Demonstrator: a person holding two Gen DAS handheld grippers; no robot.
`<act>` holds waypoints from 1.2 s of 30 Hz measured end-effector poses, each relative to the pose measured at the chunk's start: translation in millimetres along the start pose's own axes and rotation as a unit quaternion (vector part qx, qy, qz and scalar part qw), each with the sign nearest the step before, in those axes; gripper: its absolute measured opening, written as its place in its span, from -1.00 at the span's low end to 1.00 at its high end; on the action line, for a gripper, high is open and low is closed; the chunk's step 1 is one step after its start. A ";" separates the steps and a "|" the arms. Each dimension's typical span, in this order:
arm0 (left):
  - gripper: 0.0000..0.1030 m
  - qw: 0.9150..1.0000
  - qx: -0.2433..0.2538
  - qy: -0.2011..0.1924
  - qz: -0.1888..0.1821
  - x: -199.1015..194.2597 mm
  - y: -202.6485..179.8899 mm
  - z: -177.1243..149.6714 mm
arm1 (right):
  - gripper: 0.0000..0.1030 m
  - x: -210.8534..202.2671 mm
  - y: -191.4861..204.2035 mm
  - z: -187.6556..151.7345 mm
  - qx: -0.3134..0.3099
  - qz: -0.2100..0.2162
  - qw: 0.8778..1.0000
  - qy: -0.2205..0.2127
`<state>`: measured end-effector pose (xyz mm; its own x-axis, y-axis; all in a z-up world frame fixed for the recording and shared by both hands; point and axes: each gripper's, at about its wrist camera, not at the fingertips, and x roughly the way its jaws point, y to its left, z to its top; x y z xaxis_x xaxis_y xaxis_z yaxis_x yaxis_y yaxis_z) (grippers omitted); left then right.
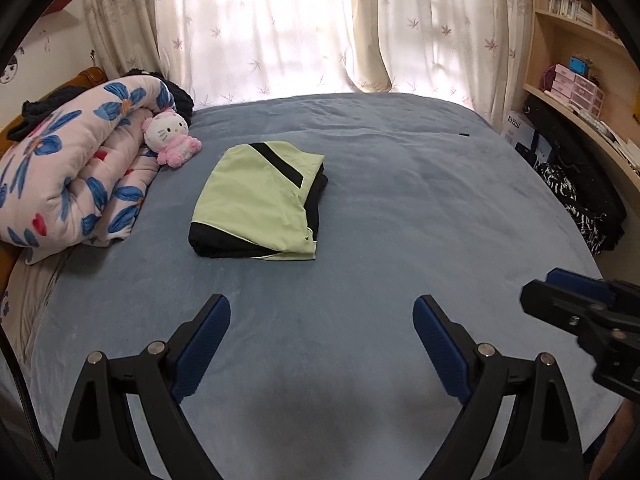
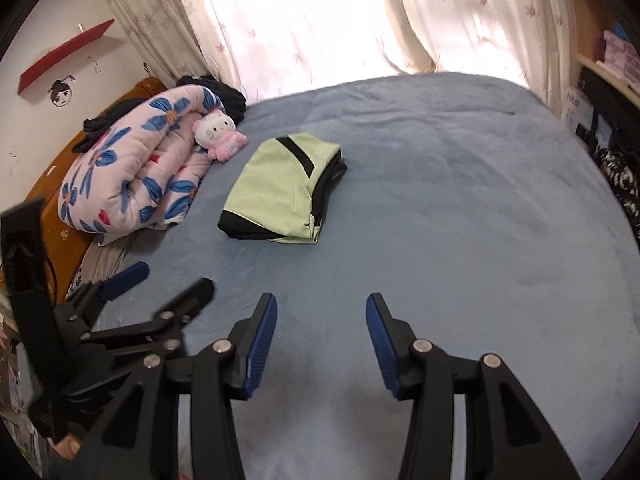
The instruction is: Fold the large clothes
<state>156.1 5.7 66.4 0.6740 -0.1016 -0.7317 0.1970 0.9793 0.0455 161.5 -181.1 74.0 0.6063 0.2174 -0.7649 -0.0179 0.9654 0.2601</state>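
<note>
A light green and black garment (image 1: pixel 256 204) (image 2: pixel 282 190) lies folded into a compact rectangle on the blue bed cover (image 1: pixel 400 208) (image 2: pixel 440 200), left of the bed's middle. My left gripper (image 1: pixel 322 308) hangs above the near part of the bed, well short of the garment, its blue pads wide apart with nothing between them. My right gripper (image 2: pixel 322 304) is also raised over the near bed, open and empty. Each gripper shows in the other's view: the right gripper (image 1: pixel 568 292) at the right edge, the left gripper (image 2: pixel 172 276) at the lower left.
A rolled floral quilt (image 1: pixel 72 176) (image 2: pixel 132 168) and a pink-and-white plush cat (image 1: pixel 170 136) (image 2: pixel 218 134) lie at the bed's left side. Curtains (image 1: pixel 280 28) hang behind the bed. Wooden shelves (image 1: pixel 576 60) and dark clothes (image 1: pixel 580 200) stand to the right.
</note>
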 end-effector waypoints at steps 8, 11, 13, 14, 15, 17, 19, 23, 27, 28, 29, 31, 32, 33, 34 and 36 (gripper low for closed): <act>0.79 1.000 -0.002 -0.005 0.025 -36.0 -17.9 -31.5 | -0.08 -37.6 7.2 -33.4 -0.023 -0.033 0.999 -0.015; 0.79 1.000 -0.008 0.005 0.024 -38.4 -19.2 -42.1 | -0.08 -35.7 7.4 -45.9 -0.031 -0.059 0.998 -0.022; 0.79 1.000 -0.016 0.014 0.023 -38.0 -18.9 -48.9 | -0.08 -33.8 4.7 -55.2 -0.025 -0.062 0.998 -0.021; 0.79 0.999 -0.018 0.014 0.024 -38.8 -19.1 -52.2 | -0.08 -32.6 4.4 -58.9 -0.022 -0.061 0.998 -0.021; 0.79 0.999 -0.020 0.015 0.026 -39.1 -19.6 -55.9 | -0.08 -32.0 3.6 -62.5 -0.020 -0.063 0.998 -0.023; 0.79 0.999 -0.025 0.020 0.027 -39.3 -20.5 -63.2 | -0.08 -32.1 3.0 -69.2 -0.018 -0.067 0.997 -0.030; 0.79 0.999 -0.032 0.028 0.017 -38.5 -20.2 -69.6 | -0.07 -32.9 1.8 -75.5 -0.018 -0.072 0.997 -0.035; 0.79 0.998 -0.039 0.038 0.010 -38.4 -21.1 -81.6 | -0.07 -34.0 0.0 -84.8 -0.014 -0.069 0.997 -0.041; 0.79 0.998 -0.038 0.041 0.001 -40.0 -24.0 -89.5 | -0.07 -38.2 -1.7 -95.4 -0.018 -0.068 0.996 -0.049; 0.79 0.998 -0.038 0.040 0.000 -41.2 -25.0 -91.4 | -0.06 -39.5 -1.3 -98.4 -0.022 -0.071 0.996 -0.052; 0.79 0.999 -0.038 0.038 0.000 -42.3 -26.0 -93.0 | -0.06 -40.2 -1.0 -101.7 -0.025 -0.075 0.995 -0.054; 0.79 0.999 -0.036 0.038 -0.002 -43.6 -28.1 -95.3 | -0.05 -41.4 -1.5 -106.1 -0.025 -0.071 0.996 -0.054; 0.79 0.999 -0.036 0.039 -0.004 -43.5 -28.4 -95.6 | -0.05 -41.6 -2.5 -108.2 -0.023 -0.067 0.996 -0.052; 0.79 0.998 -0.037 0.041 -0.009 -44.0 -29.8 -97.2 | -0.05 -41.7 -3.2 -109.9 -0.021 -0.064 0.996 -0.051; 0.79 0.998 -0.037 0.041 -0.012 -44.5 -31.1 -98.2 | -0.04 -42.1 -4.7 -112.4 -0.019 -0.063 0.997 -0.051; 0.79 0.999 -0.034 0.041 -0.008 -45.3 -34.1 -100.9 | -0.04 -42.8 -6.0 -115.7 -0.017 -0.066 0.996 -0.053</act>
<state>47.0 -5.5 29.3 0.6096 -0.1050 -0.7857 0.1568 0.9876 -0.0104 43.6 -179.6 37.0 0.6854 0.0733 -0.7244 0.0415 0.9894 0.1393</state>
